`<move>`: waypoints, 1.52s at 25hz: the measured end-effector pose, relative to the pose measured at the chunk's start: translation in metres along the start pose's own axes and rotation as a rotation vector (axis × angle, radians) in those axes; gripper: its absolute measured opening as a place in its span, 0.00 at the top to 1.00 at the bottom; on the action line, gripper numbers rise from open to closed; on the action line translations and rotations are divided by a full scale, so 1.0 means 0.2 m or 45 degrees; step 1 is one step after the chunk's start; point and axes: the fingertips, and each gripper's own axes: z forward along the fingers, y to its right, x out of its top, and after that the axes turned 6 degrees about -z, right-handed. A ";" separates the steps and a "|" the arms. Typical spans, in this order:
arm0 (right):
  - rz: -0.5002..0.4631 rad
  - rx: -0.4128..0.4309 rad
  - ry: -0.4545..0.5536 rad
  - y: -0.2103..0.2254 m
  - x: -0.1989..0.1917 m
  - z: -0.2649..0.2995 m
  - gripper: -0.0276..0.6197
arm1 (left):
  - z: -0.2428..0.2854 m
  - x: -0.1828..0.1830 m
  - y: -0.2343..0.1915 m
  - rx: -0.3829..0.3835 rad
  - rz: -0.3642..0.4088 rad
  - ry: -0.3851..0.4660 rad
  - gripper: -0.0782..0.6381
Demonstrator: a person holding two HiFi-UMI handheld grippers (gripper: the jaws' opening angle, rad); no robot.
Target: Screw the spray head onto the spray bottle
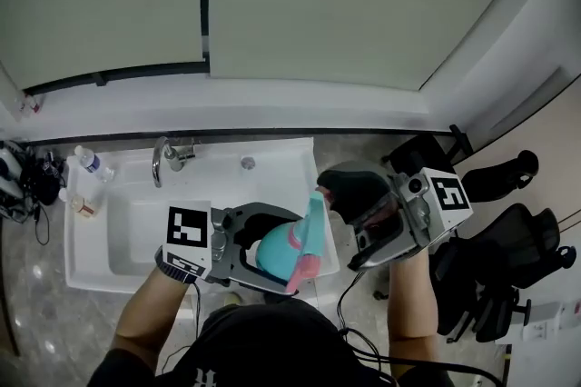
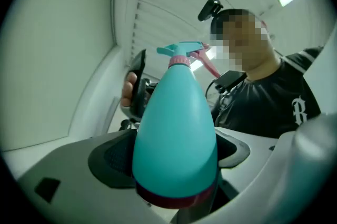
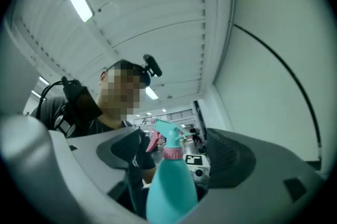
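One teal spray bottle (image 2: 176,133), one teal-and-pink spray head (image 2: 184,52) seated on it, above the sink's (image 1: 136,274) near right corner; our left gripper (image 1: 263,249) clamps its body, our right gripper (image 1: 361,214) gapes around it.

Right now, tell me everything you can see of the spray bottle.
The spray bottle is teal plastic, cone-shaped, with a pink band at its base. A pink collar, teal spray head and pink trigger sit on its neck. The left tool clamps its body, tilted over the sink's front rim. The right tool is open, not touching it.
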 end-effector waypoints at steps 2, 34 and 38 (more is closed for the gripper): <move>-0.037 0.159 -0.080 -0.07 -0.08 0.14 0.35 | 0.05 -0.02 0.10 -0.170 -0.052 -0.015 0.31; -0.324 -1.022 -0.288 0.40 -0.17 0.07 0.81 | -0.11 -0.07 -0.38 1.006 0.177 -0.104 0.31; -0.299 -1.151 -0.268 0.48 -0.19 0.00 0.81 | -0.14 -0.10 -0.45 1.107 0.166 -0.118 0.31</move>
